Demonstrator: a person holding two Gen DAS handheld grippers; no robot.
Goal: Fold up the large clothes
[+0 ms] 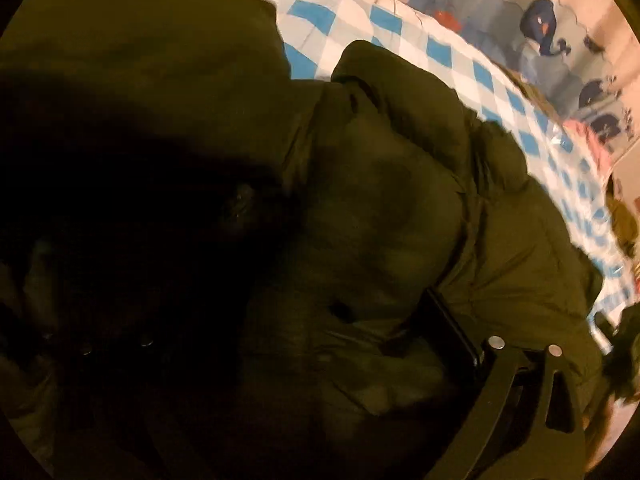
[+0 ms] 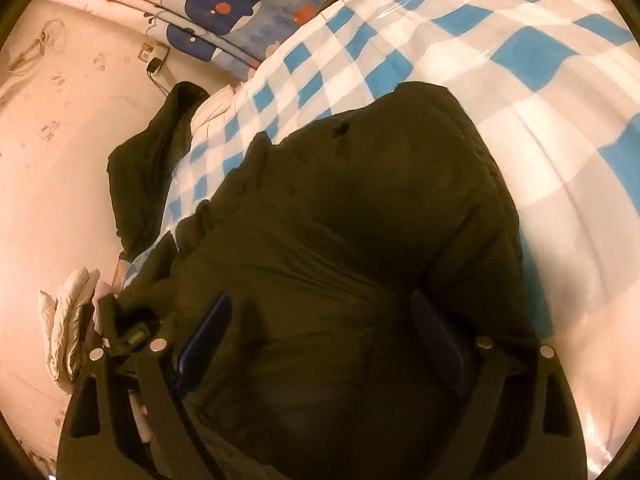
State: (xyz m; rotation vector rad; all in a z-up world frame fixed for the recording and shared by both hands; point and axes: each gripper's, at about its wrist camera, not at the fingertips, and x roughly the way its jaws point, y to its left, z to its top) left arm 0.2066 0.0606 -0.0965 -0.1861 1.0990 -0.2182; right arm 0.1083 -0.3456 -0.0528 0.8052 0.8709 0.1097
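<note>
A dark olive padded jacket (image 1: 380, 208) lies on a blue-and-white checked cover (image 1: 360, 20). In the left wrist view only one black finger (image 1: 452, 328) shows clearly, pressed onto the jacket; the other side is lost in shadow. In the right wrist view the same jacket (image 2: 360, 200) fills the middle, bunched between my right gripper's (image 2: 324, 332) two dark fingers (image 2: 208, 336), which stand wide apart on either side of the cloth.
A whale-print cloth (image 2: 224, 8) lies at the far edge of the checked cover (image 2: 520, 60). A pale wall (image 2: 60, 140) is at the left, with a dark garment (image 2: 148, 168) and white cloth (image 2: 68, 320) beside the bed.
</note>
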